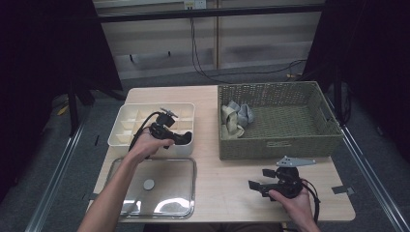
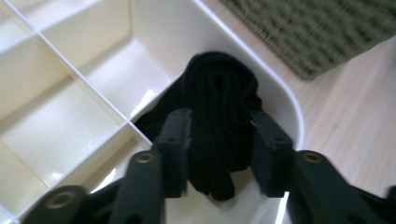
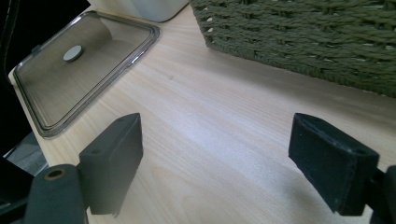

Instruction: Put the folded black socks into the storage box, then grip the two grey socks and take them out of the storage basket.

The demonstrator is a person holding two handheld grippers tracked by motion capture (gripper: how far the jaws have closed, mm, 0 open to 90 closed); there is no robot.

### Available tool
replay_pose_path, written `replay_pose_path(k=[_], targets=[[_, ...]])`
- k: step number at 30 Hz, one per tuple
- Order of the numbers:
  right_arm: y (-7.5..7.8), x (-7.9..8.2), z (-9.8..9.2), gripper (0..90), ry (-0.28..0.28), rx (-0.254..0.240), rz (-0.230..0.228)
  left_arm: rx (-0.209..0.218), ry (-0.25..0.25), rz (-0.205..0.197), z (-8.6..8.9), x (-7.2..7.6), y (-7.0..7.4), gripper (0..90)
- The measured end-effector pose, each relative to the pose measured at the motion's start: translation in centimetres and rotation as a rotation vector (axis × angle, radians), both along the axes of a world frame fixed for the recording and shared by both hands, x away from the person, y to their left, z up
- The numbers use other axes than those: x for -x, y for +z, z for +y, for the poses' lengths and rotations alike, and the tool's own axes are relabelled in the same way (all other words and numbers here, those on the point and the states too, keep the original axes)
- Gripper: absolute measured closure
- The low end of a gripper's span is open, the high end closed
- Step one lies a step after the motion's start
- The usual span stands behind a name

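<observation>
A rolled black sock (image 2: 219, 93) lies in the corner compartment of the white divided box (image 1: 145, 107), next to the box's rounded rim (image 2: 292, 116). My left gripper (image 1: 185, 139) reaches into that compartment from above. In the left gripper view it (image 2: 219, 119) stands open, its pads beside the sock on either side without squeezing it. Near the table's front right, my right gripper (image 1: 257, 178) hovers low over bare wood. Its jaws (image 3: 215, 123) are wide apart with nothing between them.
A green wicker basket (image 1: 290, 140) at the back right holds several rolled grey and beige socks (image 1: 237, 118); its wall (image 3: 303, 37) is just ahead of my right gripper. A clear lid (image 1: 159, 193) lies flat at the front left.
</observation>
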State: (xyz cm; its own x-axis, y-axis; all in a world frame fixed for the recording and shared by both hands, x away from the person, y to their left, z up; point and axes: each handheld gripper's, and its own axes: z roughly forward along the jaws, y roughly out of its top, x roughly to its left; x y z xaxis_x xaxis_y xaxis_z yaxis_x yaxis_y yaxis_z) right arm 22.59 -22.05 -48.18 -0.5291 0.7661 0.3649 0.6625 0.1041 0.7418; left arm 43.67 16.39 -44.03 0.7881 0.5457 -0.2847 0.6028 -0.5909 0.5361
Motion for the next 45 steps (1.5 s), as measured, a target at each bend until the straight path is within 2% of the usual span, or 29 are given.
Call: replay_pose_path(k=[3,5,6,7,8,13,15,16,17,21,23,26,28,30,34,36,39,43,45], targets=[[-0.1,-0.1,-0.1,17.5,-0.001,-0.001,-0.001,0.001,0.002,-0.034,0.4,0.1,0.4,48.8],[-0.1,-0.1,-0.1,17.6,-0.004,-0.003,-0.002,0.011,0.044,-0.060,0.4,0.4,0.8,40.4],[-0.1,-0.1,-0.1,17.6,-0.006,-0.004,-0.002,0.015,0.056,-0.071,0.4,0.5,0.8,38.4],[-0.1,-0.1,-0.1,17.6,-0.007,-0.004,-0.002,0.002,0.057,-0.080,0.6,0.6,1.2,35.7],[-0.1,-0.1,-0.1,17.6,-0.005,-0.002,-0.003,0.017,0.070,-0.081,0.7,0.7,1.3,30.8],[-0.1,0.0,-0.2,17.7,-0.012,0.000,0.001,0.057,0.092,-0.144,1.9,1.6,2.1,21.0],[0.0,0.0,-0.3,17.7,-0.014,0.001,-0.008,0.054,0.102,-0.158,2.4,1.9,2.3,18.0],[0.0,0.0,-0.3,17.9,-0.022,0.004,-0.016,0.039,0.110,-0.165,2.6,2.1,2.5,16.0],[0.1,0.0,-0.4,18.0,-0.028,0.002,-0.016,0.049,0.115,-0.168,2.7,2.3,2.6,14.6],[-0.1,-0.3,-0.3,17.9,-0.035,0.000,-0.003,0.073,0.123,-0.200,3.5,3.3,3.5,12.8],[0.0,-0.4,-0.2,17.9,-0.029,0.009,-0.012,0.078,0.124,-0.208,3.9,3.7,3.7,11.2],[0.3,-0.7,-0.3,19.0,-0.015,-0.014,0.000,0.105,0.110,-0.194,4.7,4.3,3.7,12.9],[0.3,-1.0,-0.3,22.4,-0.009,-0.020,0.001,0.121,0.129,-0.200,5.2,4.6,3.7,9.3],[0.4,-1.2,-0.3,23.2,-0.002,-0.018,0.004,0.119,0.149,-0.232,5.6,5.0,3.7,9.8],[0.8,-1.0,-0.3,26.6,0.003,-0.014,-0.014,0.141,0.162,-0.243,6.3,6.1,3.7,9.6],[1.0,-1.0,-0.4,27.3,-0.003,-0.029,-0.018,0.150,0.156,-0.240,6.5,6.6,3.7,11.9],[1.3,-0.9,-0.6,28.9,-0.002,-0.035,-0.024,0.178,0.139,-0.245,6.6,7.7,3.5,14.7],[1.8,-1.1,-0.6,32.1,0.006,-0.022,-0.044,0.205,0.134,-0.243,6.7,9.3,2.6,13.9],[2.0,-1.2,-0.5,32.7,0.003,-0.017,-0.052,0.199,0.135,-0.236,6.8,9.8,2.2,14.8]])
